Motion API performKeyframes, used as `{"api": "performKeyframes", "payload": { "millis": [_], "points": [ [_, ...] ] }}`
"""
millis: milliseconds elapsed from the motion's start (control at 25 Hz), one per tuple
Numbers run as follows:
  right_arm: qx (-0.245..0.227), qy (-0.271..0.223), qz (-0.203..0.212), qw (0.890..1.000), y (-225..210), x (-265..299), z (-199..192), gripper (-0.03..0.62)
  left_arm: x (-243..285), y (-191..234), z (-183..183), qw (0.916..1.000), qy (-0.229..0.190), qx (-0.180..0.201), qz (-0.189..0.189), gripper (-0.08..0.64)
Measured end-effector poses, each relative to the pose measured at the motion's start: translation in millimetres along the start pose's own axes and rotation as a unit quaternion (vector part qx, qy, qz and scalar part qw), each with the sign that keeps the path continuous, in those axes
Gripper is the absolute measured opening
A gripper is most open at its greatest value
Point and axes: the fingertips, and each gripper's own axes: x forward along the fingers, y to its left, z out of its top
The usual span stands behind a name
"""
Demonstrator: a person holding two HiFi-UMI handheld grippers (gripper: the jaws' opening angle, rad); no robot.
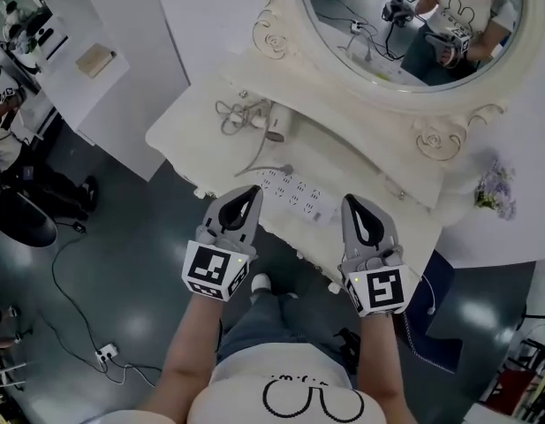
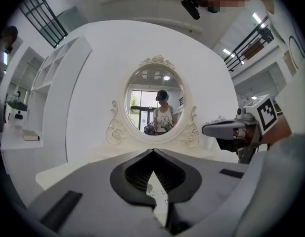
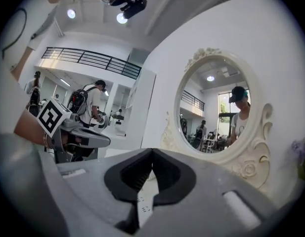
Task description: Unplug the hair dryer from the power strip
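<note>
Left claw (image 1: 253, 190) and right claw (image 1: 351, 200) both pinched shut, empty. Could easily drag long white plastic power strip (image 1: 298, 198) just ahead along too if tugging grey cord (image 1: 254, 159) of white hair dryer (image 1: 278, 122) without pinning it.

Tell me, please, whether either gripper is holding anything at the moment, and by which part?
Nothing is held: the left gripper and the right gripper each have their jaws closed together with nothing between them.
</note>
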Motion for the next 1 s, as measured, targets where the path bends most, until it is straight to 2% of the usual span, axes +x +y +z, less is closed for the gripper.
{"api": "performKeyframes", "payload": {
  "millis": [200, 440, 720, 1000],
  "points": [
    [0.002, -0.039, -0.011, 0.999, -13.3, -18.5, 30.4, -0.008, -13.2, -0.7, 30.0, 0.9987, -0.029, 0.018, 0.038, -0.002],
    [0.017, -0.039, -0.028, 0.999, -34.6, -49.7, 47.9, -0.008, -33.9, -18.6, 63.5, 0.9949, -0.052, 0.032, 0.08, -0.002],
    [0.025, -0.057, -0.045, 0.997, -42.9, -99.0, 64.0, -0.008, -55.8, -54.0, 82.5, 0.9928, -0.058, 0.054, 0.089, -0.002],
    [0.012, -0.046, -0.068, 0.997, -41.1, -128.9, 59.4, -0.008, -71.3, -73.0, 94.0, 0.9911, -0.076, 0.067, 0.086, -0.002]
  ]
}}
